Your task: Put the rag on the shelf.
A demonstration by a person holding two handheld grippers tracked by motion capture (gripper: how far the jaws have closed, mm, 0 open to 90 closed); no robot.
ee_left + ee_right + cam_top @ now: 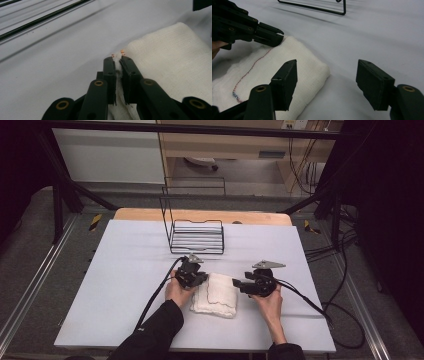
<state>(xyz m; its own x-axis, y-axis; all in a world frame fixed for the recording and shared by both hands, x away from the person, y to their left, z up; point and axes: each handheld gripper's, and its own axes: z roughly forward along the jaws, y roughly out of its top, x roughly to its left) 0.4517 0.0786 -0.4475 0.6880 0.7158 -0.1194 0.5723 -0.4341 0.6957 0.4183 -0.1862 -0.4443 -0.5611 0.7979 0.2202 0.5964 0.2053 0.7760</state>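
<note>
Two dark sleeves come up from the bottom edge in the high view, each hand carrying a gripper, and both meet at the folded white towel (216, 294) lying on the pale surface (125, 265), on the person's side of the wire rack (197, 237) that stands upright toward the far end.

Left gripper (197, 278) is at the towel's far-left corner. From its own view the fingers (109, 72) are closed down to a thin slit, and a pinch of the towel's (175, 65) edge sits squeezed between them, bunched up in the gap. That's a firm nip on the cloth, right at the hem.

Right gripper (237, 283) hovers at the towel's right side, pointing in toward it. In its own view the fingers (285, 82) are spread wide apart, nothing between them; the left-hand one hangs over the towel's (287, 57) near corner, the other over bare surface (372, 35) beside the cloth. Whether either tip touches anything, I cannot tell.

Across the towel in that same view, the left gripper (279, 37) bites the far corner, and a thin line of red-and-blue stitching (249, 71) wanders along the cloth toward the near edge. Beyond the towel, the rack's (337, 8) bottom wire crosses the top of the frame, well apart from the cloth.
</note>
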